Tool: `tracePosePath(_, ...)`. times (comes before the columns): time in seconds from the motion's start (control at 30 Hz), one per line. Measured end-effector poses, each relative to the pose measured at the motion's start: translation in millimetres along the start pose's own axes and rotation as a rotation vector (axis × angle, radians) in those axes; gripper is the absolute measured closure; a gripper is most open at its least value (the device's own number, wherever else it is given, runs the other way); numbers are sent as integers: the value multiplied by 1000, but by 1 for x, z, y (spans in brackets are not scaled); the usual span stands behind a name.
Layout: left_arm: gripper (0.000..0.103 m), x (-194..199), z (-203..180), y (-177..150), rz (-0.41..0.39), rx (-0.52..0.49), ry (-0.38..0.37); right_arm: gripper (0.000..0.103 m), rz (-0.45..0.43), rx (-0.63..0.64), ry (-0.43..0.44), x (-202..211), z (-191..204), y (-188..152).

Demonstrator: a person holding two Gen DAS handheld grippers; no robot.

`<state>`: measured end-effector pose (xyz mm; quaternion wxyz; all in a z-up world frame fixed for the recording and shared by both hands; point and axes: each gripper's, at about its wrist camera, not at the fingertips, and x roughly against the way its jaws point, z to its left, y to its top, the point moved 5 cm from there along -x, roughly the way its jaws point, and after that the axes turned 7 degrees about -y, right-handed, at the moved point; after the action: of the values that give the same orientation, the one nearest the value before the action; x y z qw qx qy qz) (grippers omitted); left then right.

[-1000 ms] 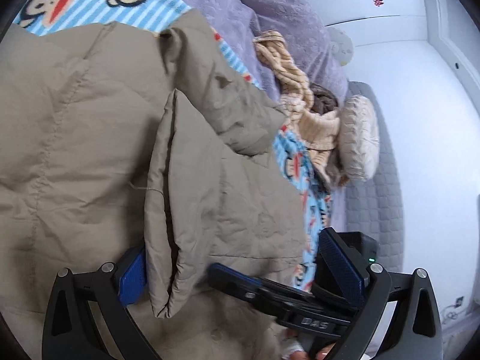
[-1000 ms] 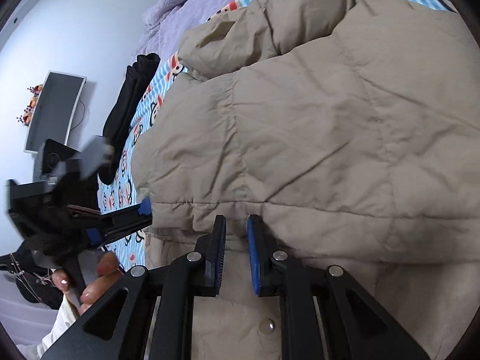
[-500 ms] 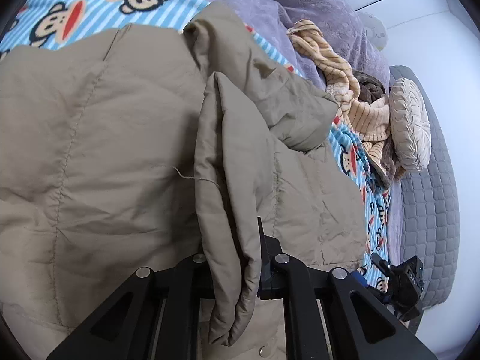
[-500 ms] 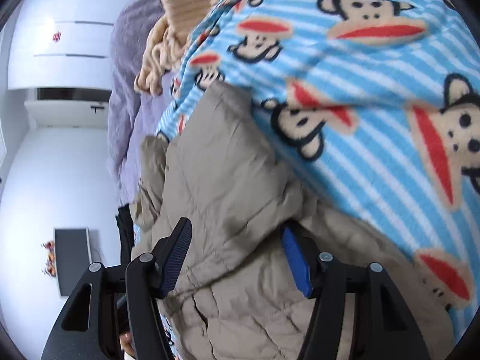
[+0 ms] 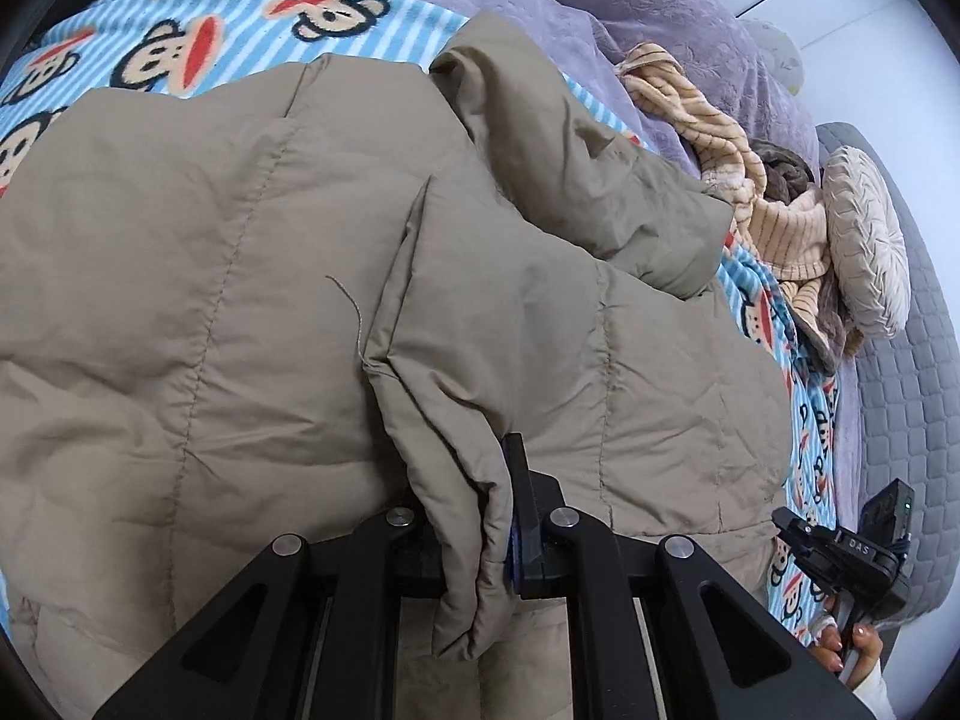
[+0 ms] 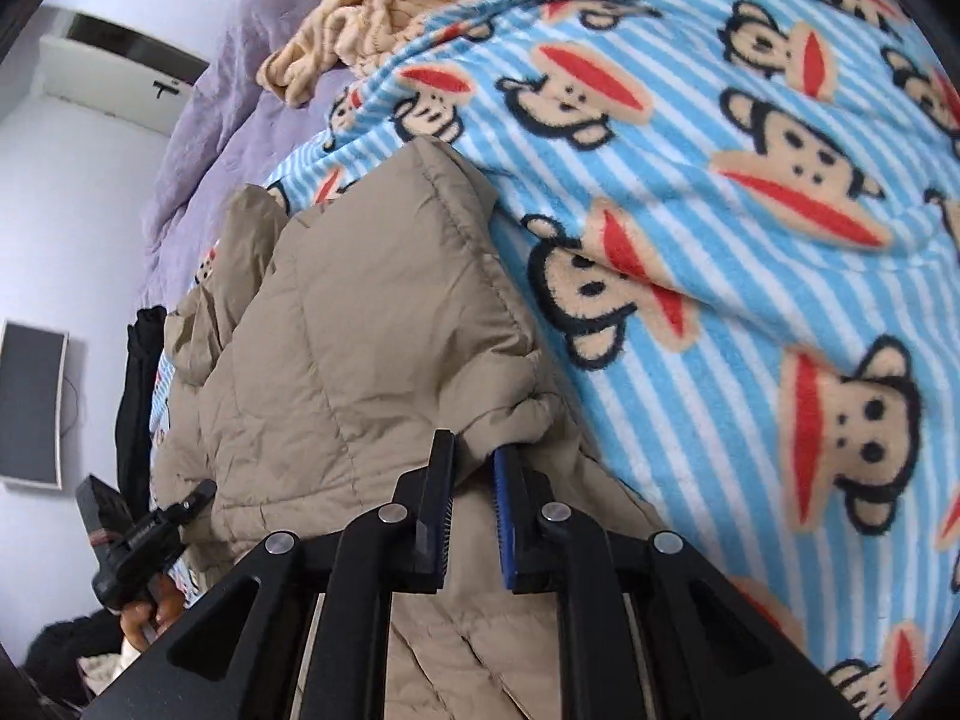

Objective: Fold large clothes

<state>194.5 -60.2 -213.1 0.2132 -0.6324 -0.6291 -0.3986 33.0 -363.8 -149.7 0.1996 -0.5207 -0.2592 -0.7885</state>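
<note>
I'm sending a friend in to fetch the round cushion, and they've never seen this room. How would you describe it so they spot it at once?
Start at the bed, covered by a blue striped monkey blanket with a tan puffy coat on it. Past the coat, by the grey quilted headboard, lies a heap of tan striped fabric. The round cushion leans beside it: cream, pleated, the only disc-shaped thing there.

Jacket point(image 5: 252, 300): matt beige quilted cloth, puffy, creased, with stitched seams. Blanket point(image 6: 750, 192): soft, fuzzy fleece, striped and printed. Bedspread point(image 5: 600, 12): lilac cloth with embossed pattern. Left claw point(image 5: 480, 540) and right claw point(image 6: 471, 516): matt black plastic, ribbed blue pads, shiny metal rivets.
</note>
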Motion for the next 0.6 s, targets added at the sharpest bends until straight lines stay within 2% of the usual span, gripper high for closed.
tracePosePath(0.1,89,0,1,0,-2,-3,8,89,-102,129,-26,31,9,-1)
tracePosePath(0.17,89,0,1,0,-5,-3,12,89,-128,202,-33,35,24,13)
tracePosePath(0.27,89,-3,-2,-1,-9,-8,36,89,-114,275,-37,17,51,33)
tracePosePath(0.33,89,-8,-7,-1,-12,-22,65,89,-101,341,-118,-9,60,40)
tracePosePath(0.4,89,-10,-9,-1,-13,-34,90,89,-55,341,-187,-42,55,43)
tracePosePath(0.5,88,-7,-11,-2,-18,-51,110,90,-31,254,-155,-62,38,44)
tracePosePath(0.6,84,7,-10,-1,-55,-79,185,90,-40,274,-157,-61,35,41)
